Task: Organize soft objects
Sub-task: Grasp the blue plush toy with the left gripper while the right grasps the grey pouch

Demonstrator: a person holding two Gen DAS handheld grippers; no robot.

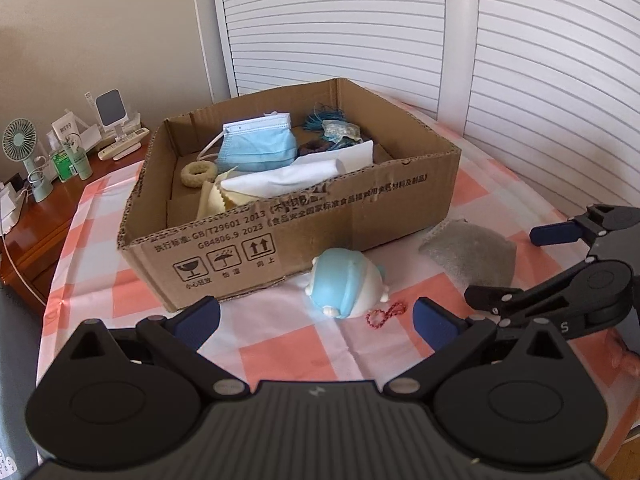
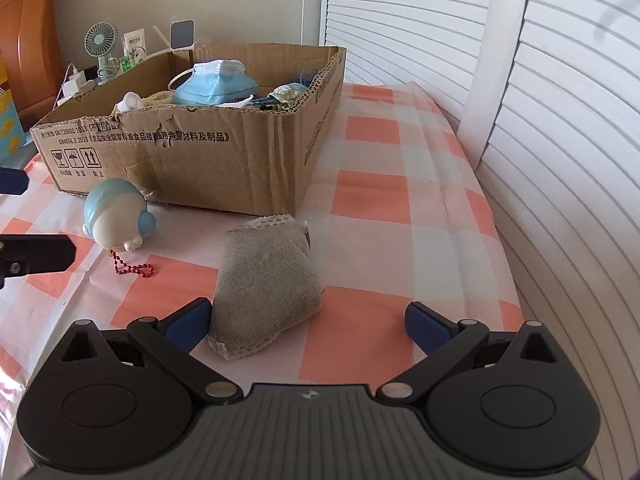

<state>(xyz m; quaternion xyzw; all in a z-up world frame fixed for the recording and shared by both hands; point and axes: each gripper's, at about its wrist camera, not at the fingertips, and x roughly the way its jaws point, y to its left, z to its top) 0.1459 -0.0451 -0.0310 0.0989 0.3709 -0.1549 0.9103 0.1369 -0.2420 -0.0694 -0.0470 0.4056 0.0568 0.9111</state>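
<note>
Closest to my left gripper (image 1: 316,318), spread wide and holding nothing, lies the blue-and-white squishy toy (image 1: 346,288) with its red bead chain (image 1: 384,314), just beside the cardboard box's (image 1: 280,236) front wall. Further right on the checkered tablecloth (image 2: 380,200), the grey mesh pouch (image 2: 268,280) rests between the fingers of my right gripper (image 2: 308,322), also wide open and empty, its left pad (image 2: 192,322) nearly touching the pouch.
</note>
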